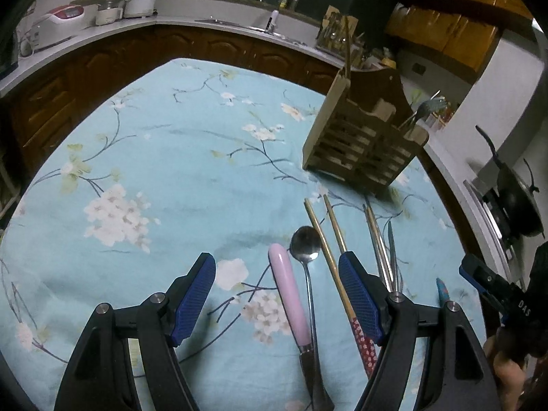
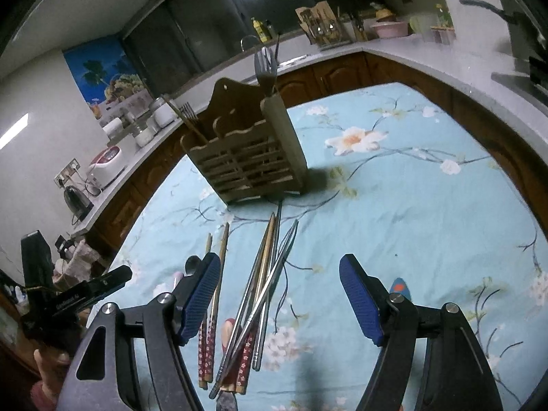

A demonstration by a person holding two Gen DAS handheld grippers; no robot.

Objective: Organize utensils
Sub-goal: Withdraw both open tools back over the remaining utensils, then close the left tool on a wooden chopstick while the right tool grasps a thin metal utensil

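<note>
Left gripper (image 1: 277, 294) jaws apart, empty, over the floral cloth (image 1: 154, 178); pink-handled knife (image 1: 289, 303) and spoon (image 1: 306, 241) lie between its fingers. Right gripper (image 2: 279, 299) jaws apart, empty, over a loose pile of chopsticks (image 2: 263, 284). Wooden holder (image 2: 246, 157) stands on the cloth beyond the utensils, with a fork (image 2: 265, 68) upright in its end slot.
</note>
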